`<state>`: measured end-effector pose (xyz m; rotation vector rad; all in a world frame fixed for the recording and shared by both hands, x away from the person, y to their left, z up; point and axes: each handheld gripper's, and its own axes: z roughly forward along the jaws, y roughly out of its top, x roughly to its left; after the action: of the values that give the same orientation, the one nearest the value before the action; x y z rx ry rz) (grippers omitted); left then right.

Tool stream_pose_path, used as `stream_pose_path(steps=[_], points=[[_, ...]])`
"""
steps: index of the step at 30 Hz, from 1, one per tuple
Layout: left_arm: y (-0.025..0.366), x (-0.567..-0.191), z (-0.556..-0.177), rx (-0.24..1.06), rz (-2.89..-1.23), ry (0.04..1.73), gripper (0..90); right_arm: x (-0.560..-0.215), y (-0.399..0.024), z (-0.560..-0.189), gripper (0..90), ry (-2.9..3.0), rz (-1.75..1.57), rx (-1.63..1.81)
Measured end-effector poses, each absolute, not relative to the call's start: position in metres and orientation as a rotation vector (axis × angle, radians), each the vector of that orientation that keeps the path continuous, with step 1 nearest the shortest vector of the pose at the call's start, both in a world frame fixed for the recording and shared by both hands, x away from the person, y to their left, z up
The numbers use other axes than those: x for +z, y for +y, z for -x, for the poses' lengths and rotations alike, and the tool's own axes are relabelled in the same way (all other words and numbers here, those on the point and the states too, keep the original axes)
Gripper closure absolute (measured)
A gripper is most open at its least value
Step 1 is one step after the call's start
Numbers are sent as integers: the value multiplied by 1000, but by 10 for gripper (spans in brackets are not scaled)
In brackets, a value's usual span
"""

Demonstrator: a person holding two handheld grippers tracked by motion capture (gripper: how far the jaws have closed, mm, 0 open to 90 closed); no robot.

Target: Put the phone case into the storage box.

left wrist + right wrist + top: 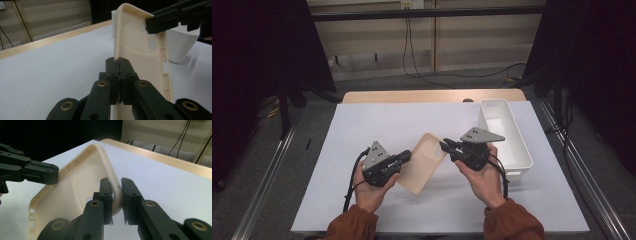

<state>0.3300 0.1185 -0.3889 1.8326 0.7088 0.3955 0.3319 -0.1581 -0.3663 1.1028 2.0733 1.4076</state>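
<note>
A cream phone case (422,162) is held just above the white table sheet (372,125), between both grippers. My left gripper (408,156) is shut on one long rim of the case, its pads pressed together on the thin edge (119,62). My right gripper (445,146) is shut on the rim at the camera-hole end of the case (117,187). The inner side of the case (142,60) faces the left gripper view, where the right gripper (153,25) clamps its top corner. In the right gripper view the left gripper (53,176) bites the far rim of the case (75,187).
A white rectangular bin (524,150) stands open at the right of the sheet, close behind my right hand; its wall also shows behind the case (180,45). The wooden table edge (432,96) runs along the back. Cables trail from both grippers toward the person.
</note>
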Motion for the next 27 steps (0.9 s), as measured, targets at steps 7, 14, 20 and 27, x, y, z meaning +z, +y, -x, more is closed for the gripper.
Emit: stream_pose_path(steps=[7, 14, 20, 27], points=[[120, -392, -336, 313, -1820, 741, 777, -361, -157, -329, 800, 2057, -1016, 1407], [121, -394, -339, 290, -1802, 773, 577, -361, -158, -329, 803, 2048, -1006, 1415], [123, -395, -343, 305, -1786, 773, 359, -359, -161, -329, 803, 2037, -987, 1413], [130, -399, -348, 345, -1773, 814, 81, -355, -173, -328, 803, 2017, -969, 1416]])
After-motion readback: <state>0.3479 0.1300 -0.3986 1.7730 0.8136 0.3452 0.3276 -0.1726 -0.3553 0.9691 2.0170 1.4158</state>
